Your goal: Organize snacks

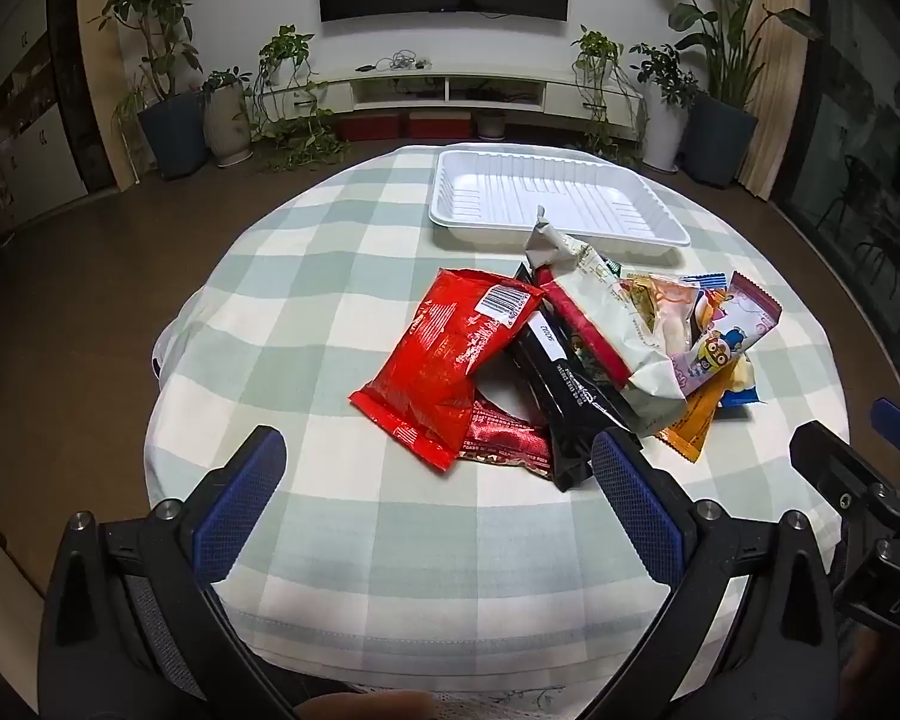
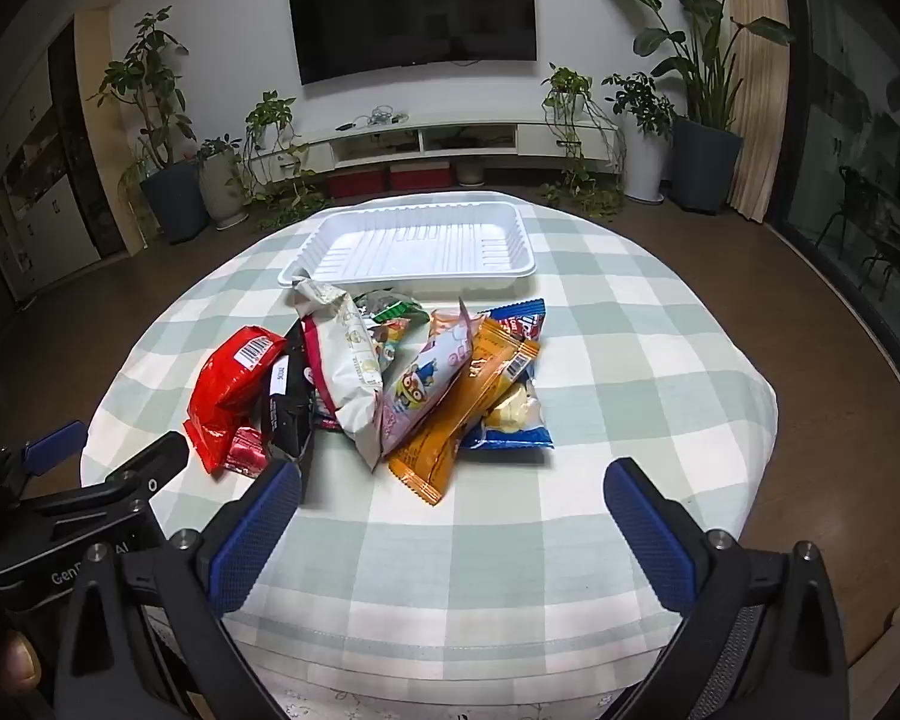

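Note:
A heap of snack packets lies mid-table: a red bag (image 1: 444, 354), a black packet (image 1: 564, 402), a white-green bag (image 1: 618, 324), a pink cartoon packet (image 1: 720, 342) and an orange packet (image 1: 696, 420). The same heap shows in the right wrist view: red bag (image 2: 234, 384), orange packet (image 2: 462, 414), blue packet (image 2: 522, 420). An empty white tray (image 1: 561, 204) (image 2: 414, 246) stands behind the heap. My left gripper (image 1: 438, 480) is open and empty, just short of the heap. My right gripper (image 2: 450, 510) is open and empty, in front of the orange packet.
The round table has a green-white checked cloth (image 1: 342, 276). Potted plants (image 2: 162, 138), a white TV bench (image 2: 426, 138) and a wall TV (image 2: 414, 12) stand beyond it. The right gripper shows at the right edge of the left wrist view (image 1: 870, 468).

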